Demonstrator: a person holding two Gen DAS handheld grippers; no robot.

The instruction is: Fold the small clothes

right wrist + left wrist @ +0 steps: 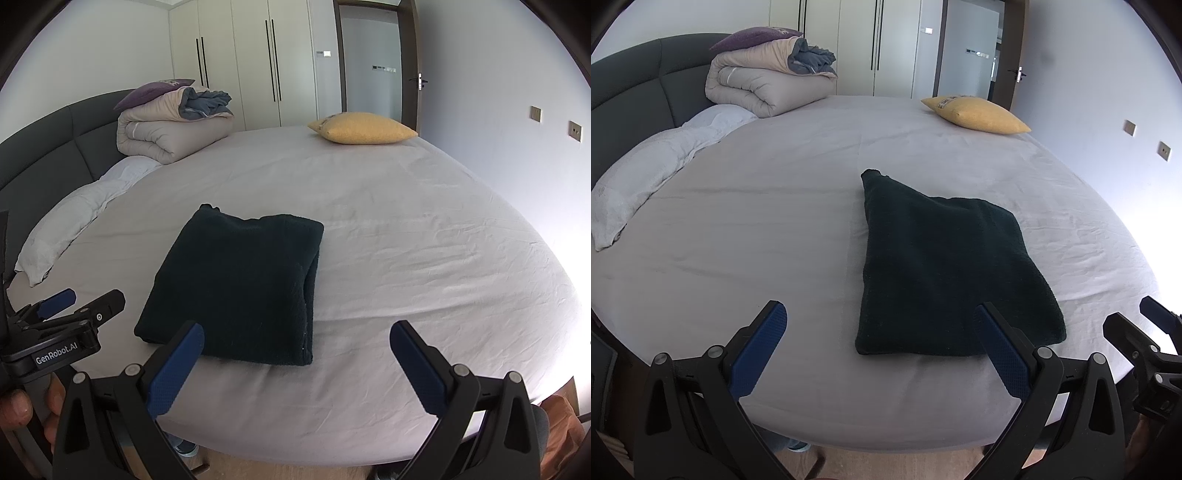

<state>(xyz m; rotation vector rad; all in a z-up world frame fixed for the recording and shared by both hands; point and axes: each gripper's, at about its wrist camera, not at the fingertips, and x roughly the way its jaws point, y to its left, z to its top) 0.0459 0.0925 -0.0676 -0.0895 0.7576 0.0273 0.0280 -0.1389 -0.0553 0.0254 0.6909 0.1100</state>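
Left gripper (881, 328): I have it spread wide and empty, hovering off the near edge of the bed; its right-hand pad overlaps the garment's near corner in its own view, but I judge it is above the cloth, not touching.

Right gripper (297, 347): also released and carrying nothing, jaws wide apart, with the garment lying toward 11 o'clock from it.

Dark garment (240, 280): a dark, almost black knit or fleece piece, already folded into a rough rectangle and lying flat on the bed, near the front edge and well apart from everything else.

How it will handle: I judge it soft, light and limp, thick enough to bulge a little; the stacked layers show along its right edge in the right wrist view, so a pinch there may catch only some layers.

Where to take hold: I would pinch the two near corners, one gripper each, closing through all layers; one far corner pokes out untidily at 12 o'clock and may need tucking.

Bed (738, 221): pale sheet, lightly wrinkled, probably enough drag that the cloth will not slide away.

Beyond: rolled duvet (768, 81) at 11 o'clock, yellow pillow (979, 112) at 1 o'clock, both far off.
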